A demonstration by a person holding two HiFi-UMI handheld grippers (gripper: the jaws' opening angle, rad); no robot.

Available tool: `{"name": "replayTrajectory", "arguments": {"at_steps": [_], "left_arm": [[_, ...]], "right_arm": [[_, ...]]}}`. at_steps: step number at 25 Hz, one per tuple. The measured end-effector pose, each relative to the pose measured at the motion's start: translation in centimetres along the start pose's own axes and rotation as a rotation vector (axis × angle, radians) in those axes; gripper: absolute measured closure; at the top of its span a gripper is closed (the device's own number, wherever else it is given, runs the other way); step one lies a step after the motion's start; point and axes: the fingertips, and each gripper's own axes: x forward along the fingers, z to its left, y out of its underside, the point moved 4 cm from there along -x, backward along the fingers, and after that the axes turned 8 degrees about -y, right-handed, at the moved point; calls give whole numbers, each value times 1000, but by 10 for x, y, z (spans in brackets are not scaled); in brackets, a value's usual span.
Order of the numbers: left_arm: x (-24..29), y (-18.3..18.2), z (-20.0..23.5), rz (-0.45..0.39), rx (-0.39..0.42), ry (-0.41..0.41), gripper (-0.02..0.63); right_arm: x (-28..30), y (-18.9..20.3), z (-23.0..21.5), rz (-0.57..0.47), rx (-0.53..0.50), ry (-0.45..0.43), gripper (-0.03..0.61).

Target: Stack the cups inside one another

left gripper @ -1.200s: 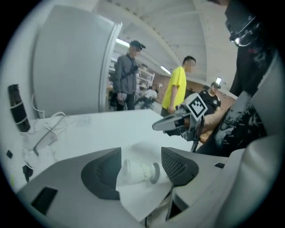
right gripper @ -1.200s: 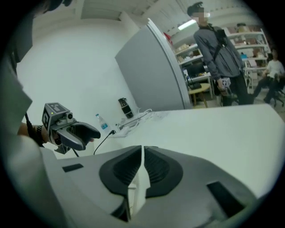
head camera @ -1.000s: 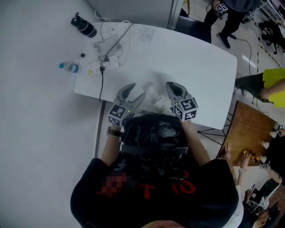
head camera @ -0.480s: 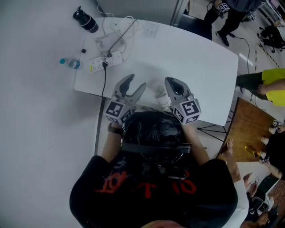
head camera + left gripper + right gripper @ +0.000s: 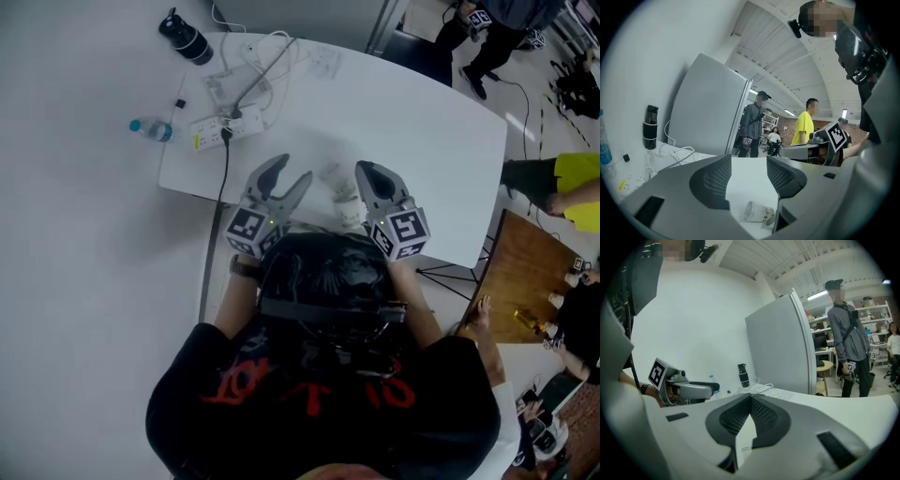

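Left gripper (image 5: pixel 749 163): jaws well apart, closing, clamped on nothing. Just below the gap, by the right-hand jaw: white paper cup (image 5: pixel 758 212) on its side on the tabletop (image 5: pixel 422 122), mouth toward the view's left. Right gripper (image 5: pixel 750 398): jaws shut tip to tip, nothing seen held. In head view, cup between both grippers, near the tabletop's near edge. Farther back, left: power strip (image 5: pixel 217 133), cables (image 5: pixel 258 80), water bottle (image 5: pixel 150 129), black flask (image 5: pixel 183 36).
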Motion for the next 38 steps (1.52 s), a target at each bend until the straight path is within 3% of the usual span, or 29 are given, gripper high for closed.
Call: {"name": "replayTrajectory", "arguments": {"at_steps": [6, 8, 11, 12, 15, 17, 23, 28, 31, 35, 38], "left_arm": [[4, 5, 9, 6, -25, -31, 371], [10, 13, 14, 28, -64, -21, 374], [29, 58, 12, 204, -71, 106, 373], [36, 78, 9, 289, -44, 167, 367], [50, 117, 1, 465, 73, 280, 360], [56, 125, -3, 503, 83, 318, 360], [76, 166, -22, 658, 69, 450, 334], [86, 174, -47, 802, 165, 650, 333], [94, 185, -50, 875, 219, 744, 343], [101, 186, -47, 900, 245, 774, 401], [106, 186, -45, 891, 251, 755, 440]], "right_arm": [[5, 4, -10, 12, 33, -14, 572], [8, 23, -19, 75, 71, -47, 572], [0, 82, -32, 289, 193, -155, 567], [-8, 101, -36, 339, 247, -173, 532], [-31, 119, -41, 331, 332, -153, 532], [-37, 110, -39, 273, 316, -132, 572], [-41, 106, -41, 224, 277, -88, 574], [-48, 147, -49, 373, 258, -89, 574], [-51, 181, -53, 440, 311, -98, 574], [-55, 196, -55, 430, 367, -92, 574], [-55, 184, -53, 389, 328, -97, 574]]}}
